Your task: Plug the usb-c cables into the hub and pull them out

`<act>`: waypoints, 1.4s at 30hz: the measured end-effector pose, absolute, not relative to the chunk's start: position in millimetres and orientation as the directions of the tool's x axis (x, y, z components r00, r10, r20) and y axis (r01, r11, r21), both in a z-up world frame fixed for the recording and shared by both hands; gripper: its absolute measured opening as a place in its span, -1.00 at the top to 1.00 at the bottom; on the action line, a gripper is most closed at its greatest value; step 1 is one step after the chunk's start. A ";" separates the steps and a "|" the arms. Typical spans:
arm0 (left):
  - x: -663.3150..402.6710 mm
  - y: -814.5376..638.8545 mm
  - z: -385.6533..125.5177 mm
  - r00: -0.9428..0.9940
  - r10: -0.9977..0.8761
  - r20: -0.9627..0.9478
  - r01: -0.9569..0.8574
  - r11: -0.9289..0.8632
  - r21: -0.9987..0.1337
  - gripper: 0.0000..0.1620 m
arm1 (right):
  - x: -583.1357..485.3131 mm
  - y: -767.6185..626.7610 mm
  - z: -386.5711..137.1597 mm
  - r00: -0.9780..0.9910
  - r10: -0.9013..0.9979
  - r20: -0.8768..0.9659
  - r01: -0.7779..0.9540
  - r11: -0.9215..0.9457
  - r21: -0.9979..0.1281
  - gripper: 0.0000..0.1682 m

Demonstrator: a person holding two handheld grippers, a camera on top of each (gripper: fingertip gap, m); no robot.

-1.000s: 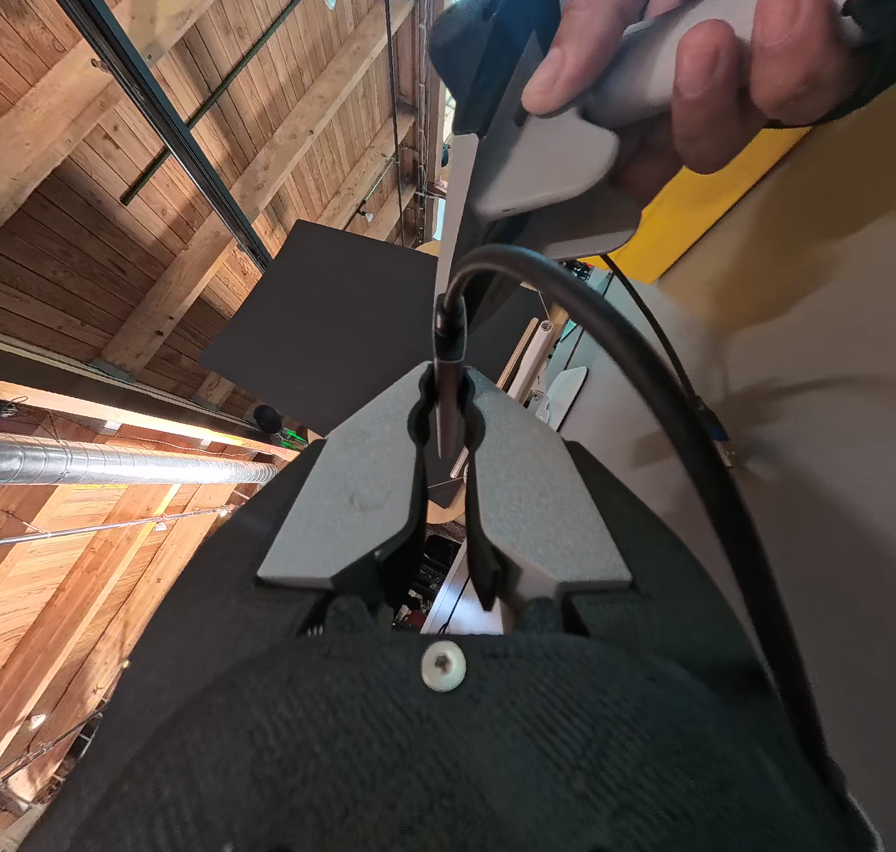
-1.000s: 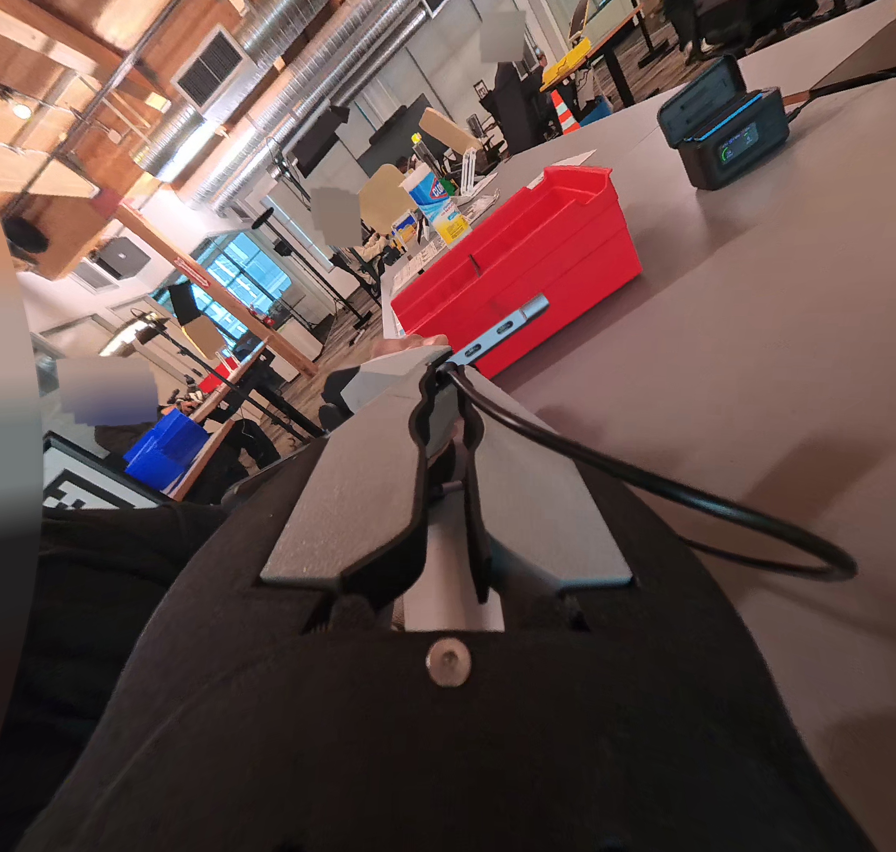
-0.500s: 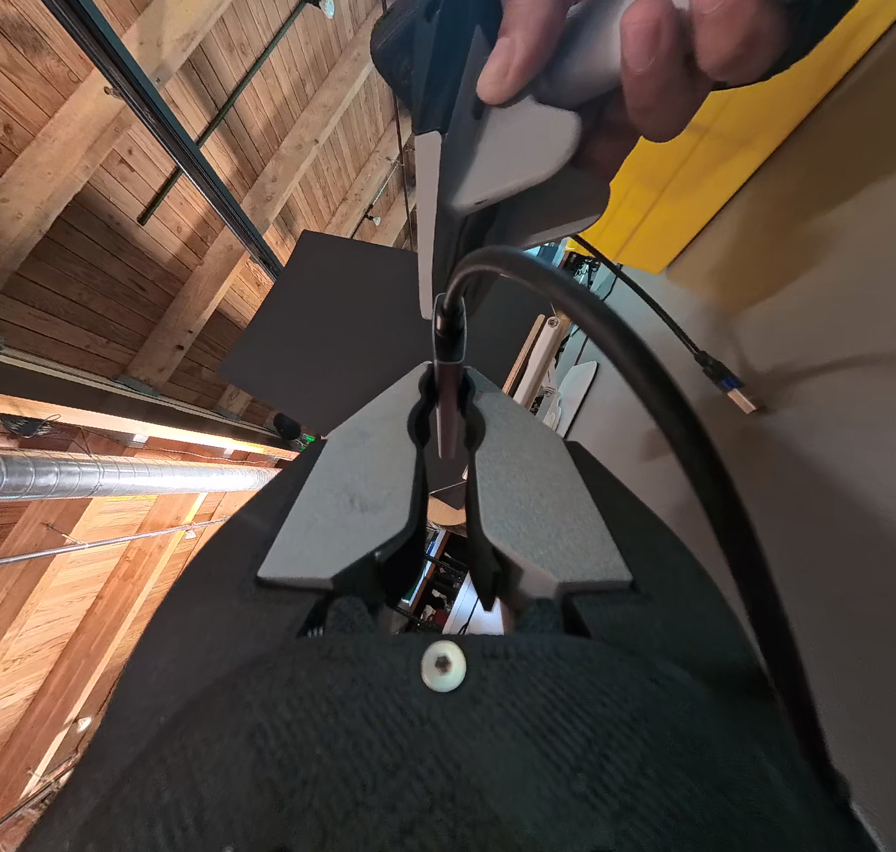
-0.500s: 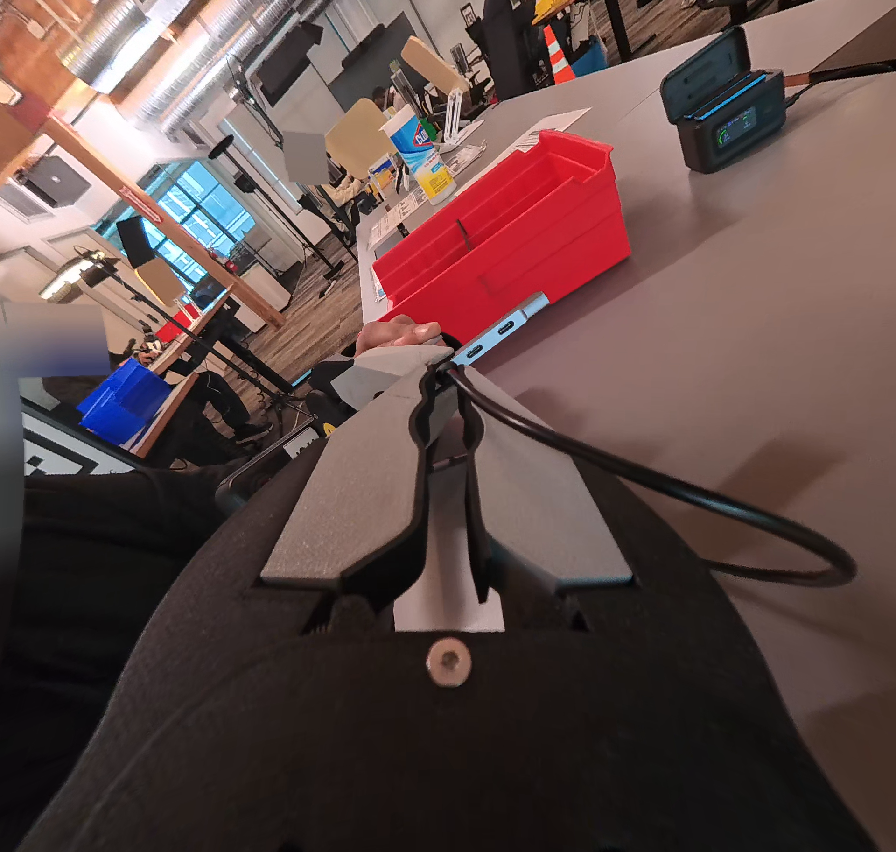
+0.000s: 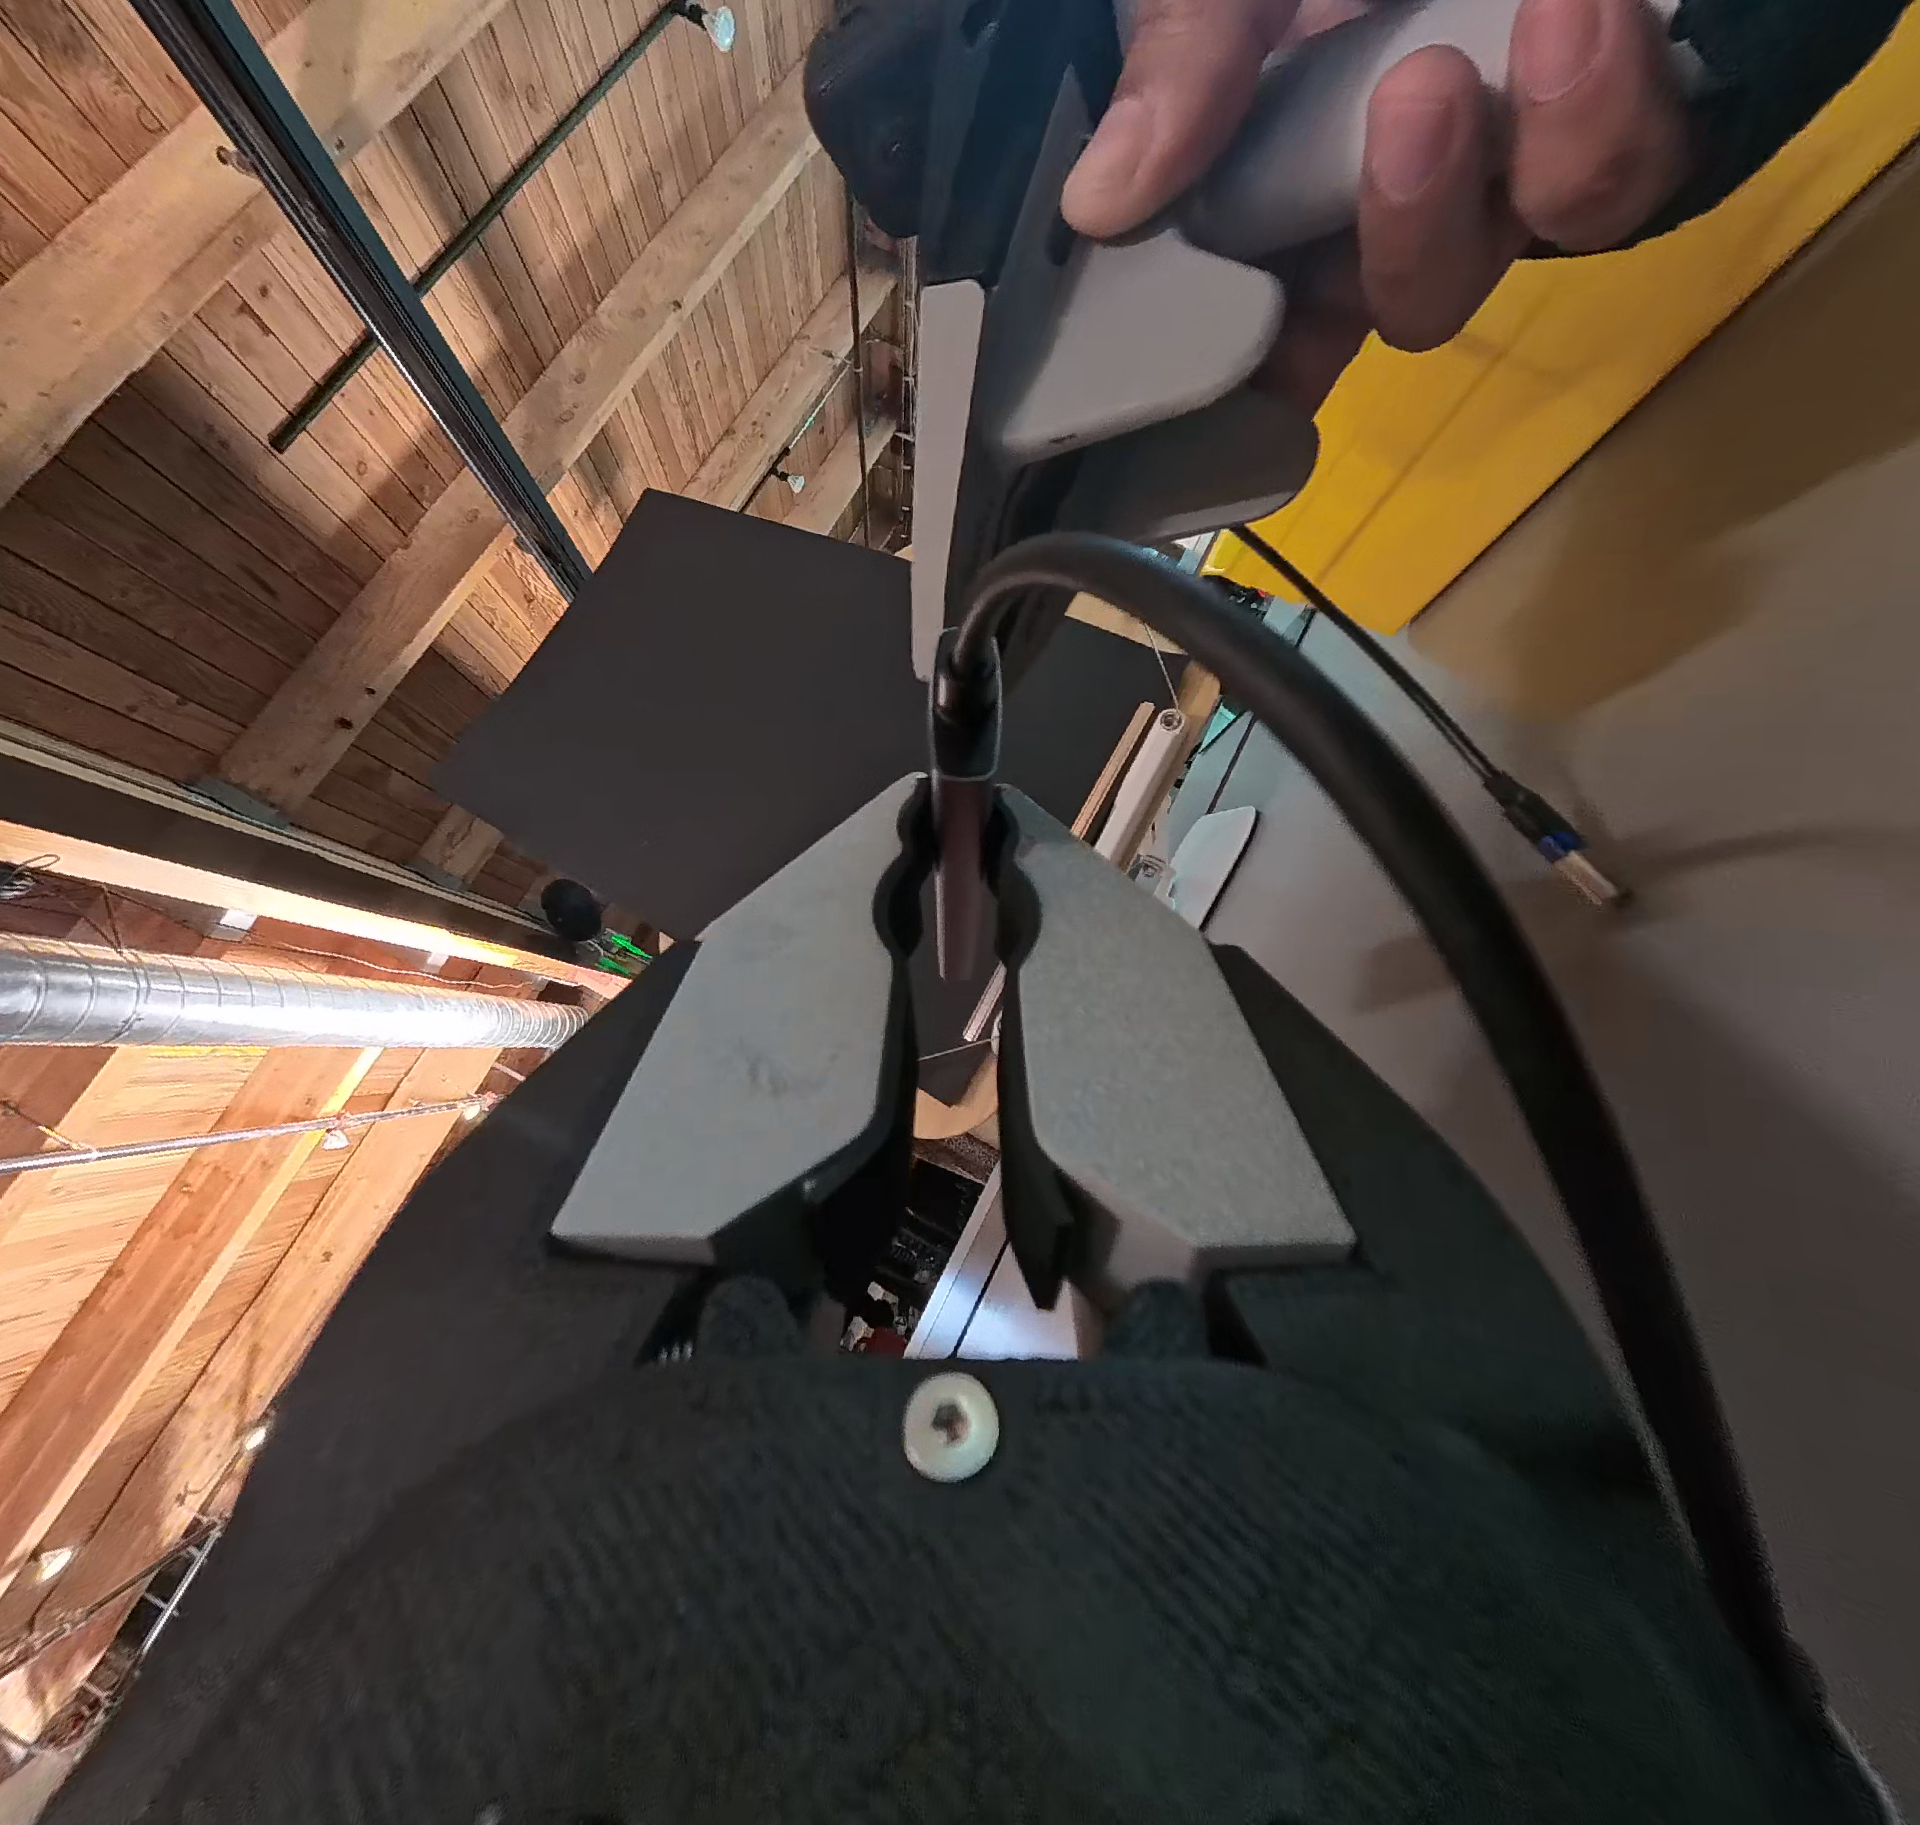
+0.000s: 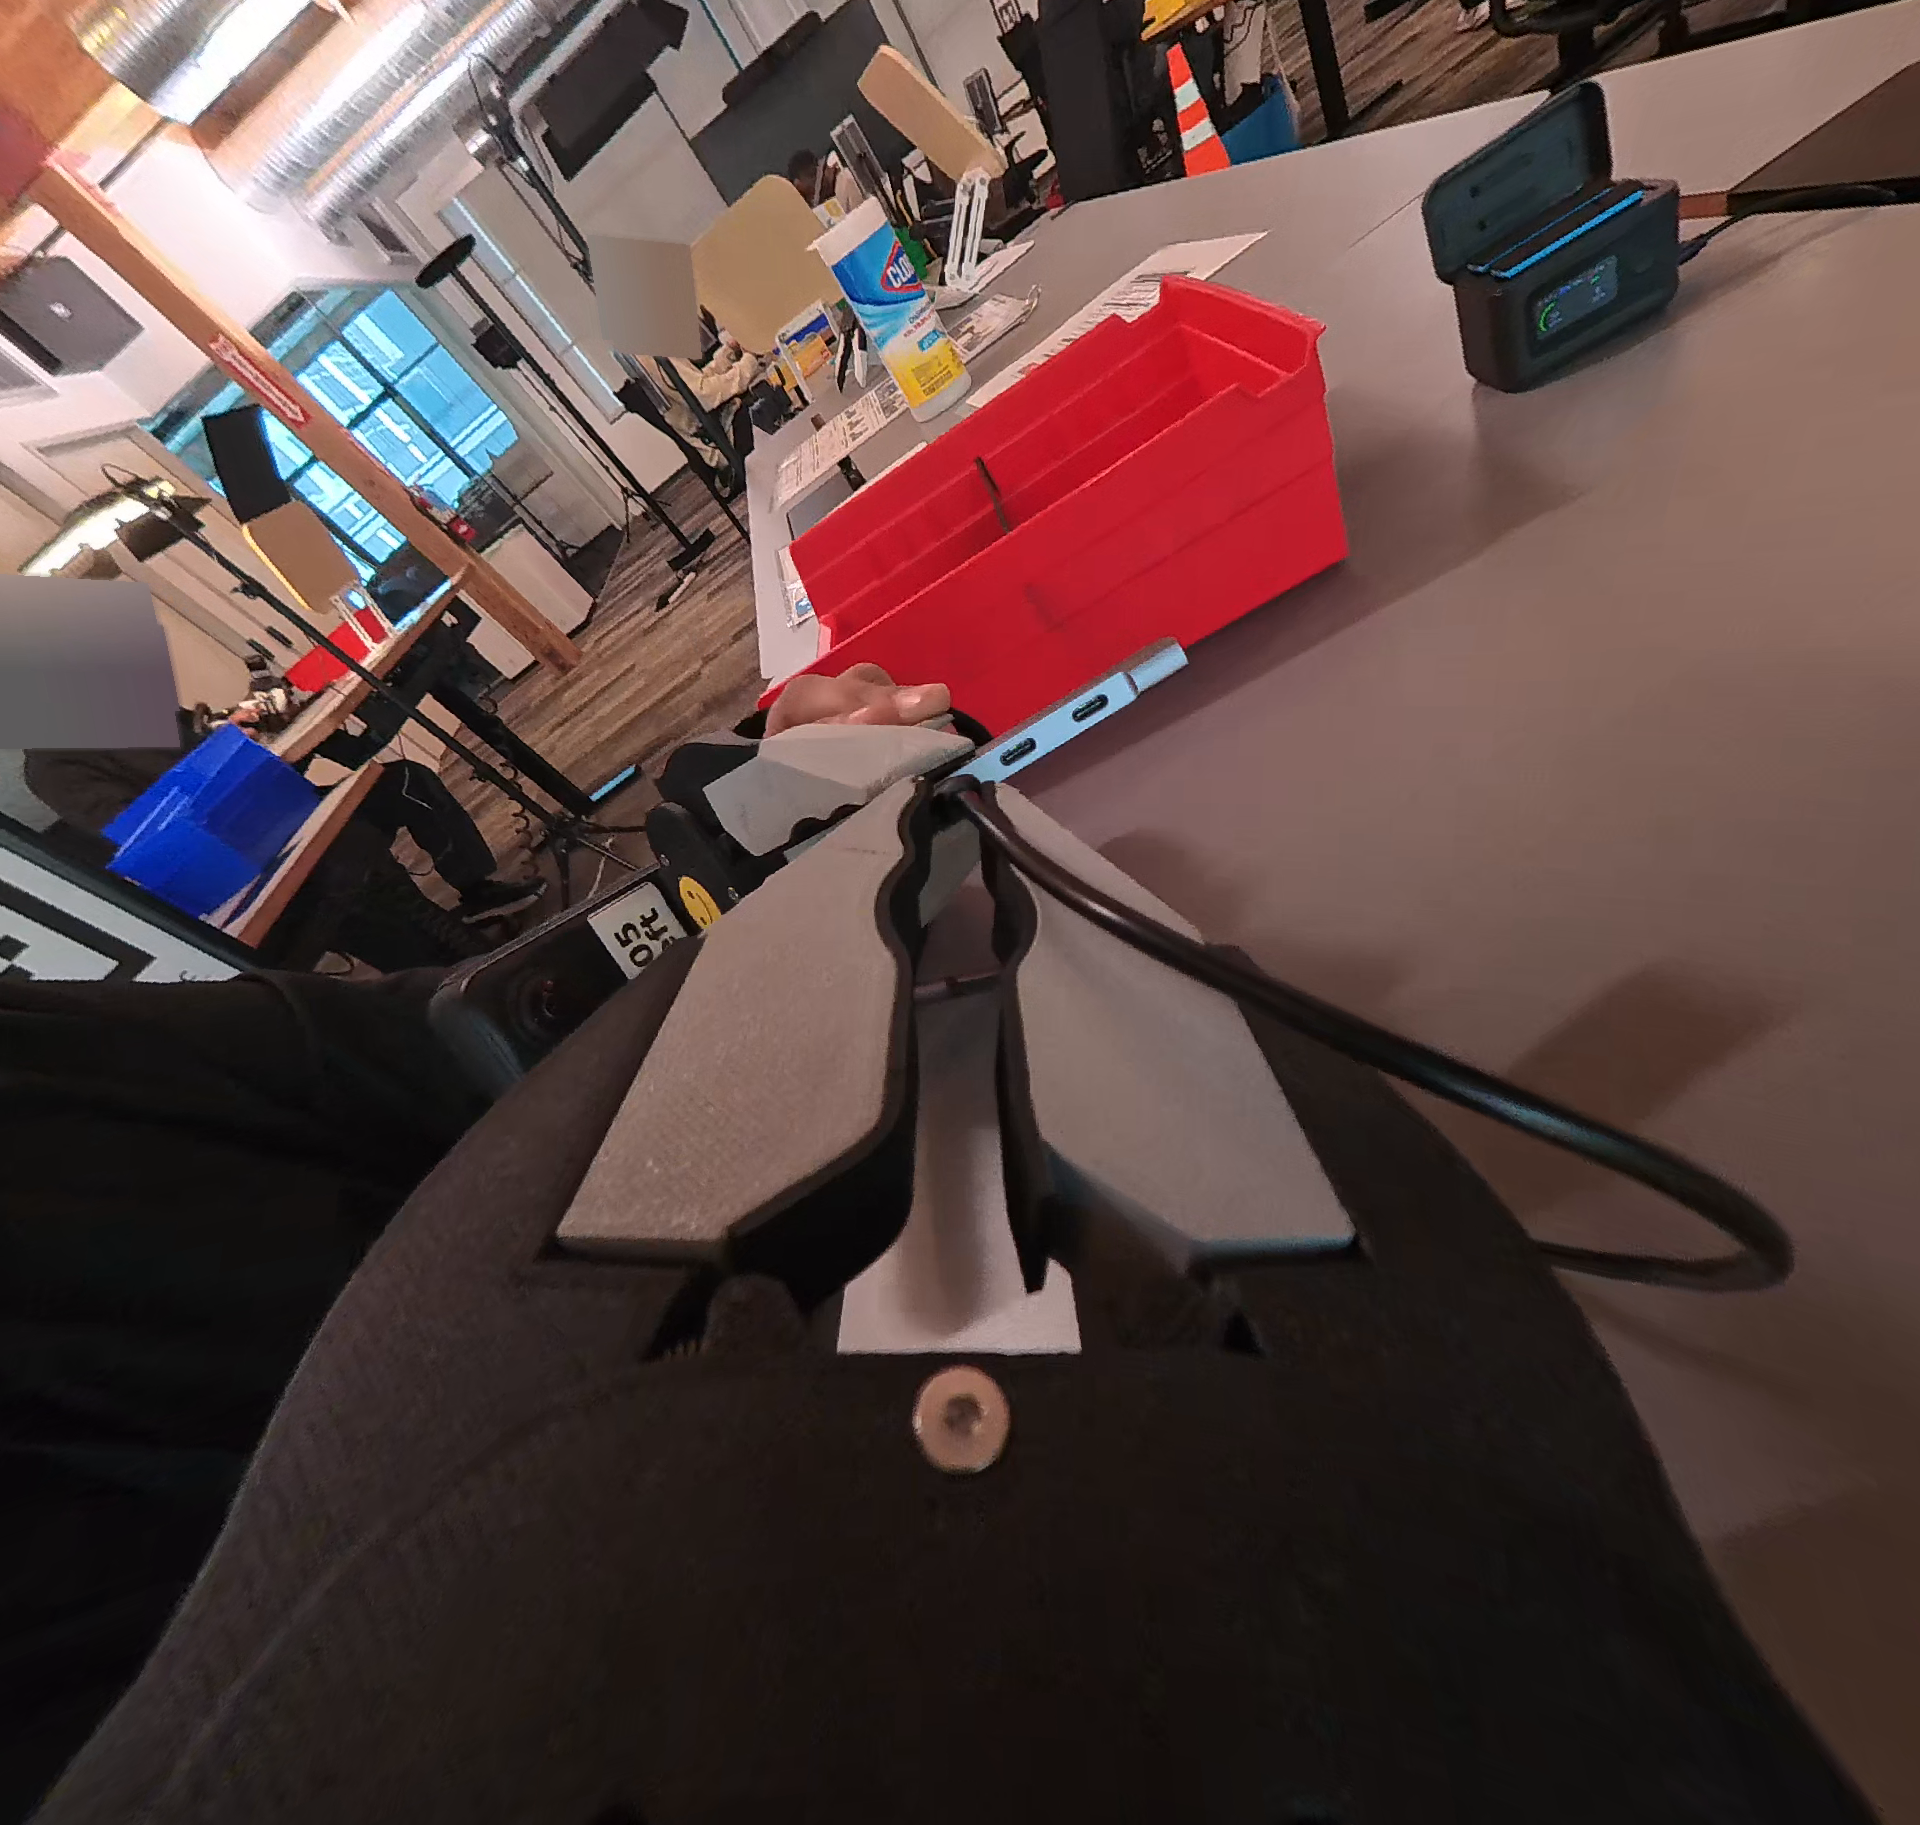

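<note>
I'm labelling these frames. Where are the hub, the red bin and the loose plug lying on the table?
hub (image 6: 1081, 710), right wrist view, on its blue side with the ports.
red bin (image 6: 1164, 539), right wrist view, on its near side wall.
loose plug (image 5: 1579, 871), left wrist view, on its metal tip.

Cable (image 5: 1351, 819) cut off at the lower right edge in the left wrist view. Hub (image 6: 1081, 710) partly hidden behind the left gripper (image 6: 831, 788) in the right wrist view; plug between the right gripper (image 6: 961, 819) fingers too covered to tell. Hand (image 5: 1403, 113) cropped at the top. Far plug (image 5: 1569, 866) blurred on the worktop (image 5: 1714, 1048).
</note>
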State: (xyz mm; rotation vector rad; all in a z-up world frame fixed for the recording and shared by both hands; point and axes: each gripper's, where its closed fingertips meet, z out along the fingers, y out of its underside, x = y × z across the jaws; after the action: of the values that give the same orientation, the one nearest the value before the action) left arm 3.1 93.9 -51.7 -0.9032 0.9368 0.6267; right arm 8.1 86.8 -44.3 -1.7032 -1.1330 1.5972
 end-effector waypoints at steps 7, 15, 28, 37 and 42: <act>3.2 94.2 -52.1 0.467 0.074 -0.881 -0.783 0.497 -0.373 0.91 | 7.7 87.3 -44.2 -0.069 0.850 -0.522 0.230 -0.496 -0.837 0.93; 0.9 94.2 -49.8 0.486 0.076 -0.871 -0.774 0.501 -0.388 0.91 | 7.6 85.3 -41.3 -0.021 0.865 -0.501 0.119 -0.496 -0.860 0.94; 0.9 89.0 -39.8 0.448 0.183 -0.875 -0.812 0.493 -0.312 0.92 | 7.6 80.4 -34.0 -0.014 0.799 -0.601 0.004 -0.601 -0.799 0.93; 6.3 91.6 -44.8 0.389 0.197 -0.900 -0.844 0.468 -0.262 0.92 | 9.3 83.3 -38.4 0.002 0.824 -0.567 0.031 -0.567 -0.823 0.94; 5.8 92.4 -46.1 0.390 0.182 -0.903 -0.847 0.455 -0.275 0.92 | 8.6 83.7 -40.5 0.021 0.856 -0.517 0.066 -0.517 -0.854 0.94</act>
State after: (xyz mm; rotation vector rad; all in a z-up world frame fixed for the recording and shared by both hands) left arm 5.8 92.4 -46.1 -0.8531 0.9399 0.7654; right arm 8.6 83.7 -40.5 -1.6566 -0.9515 1.5625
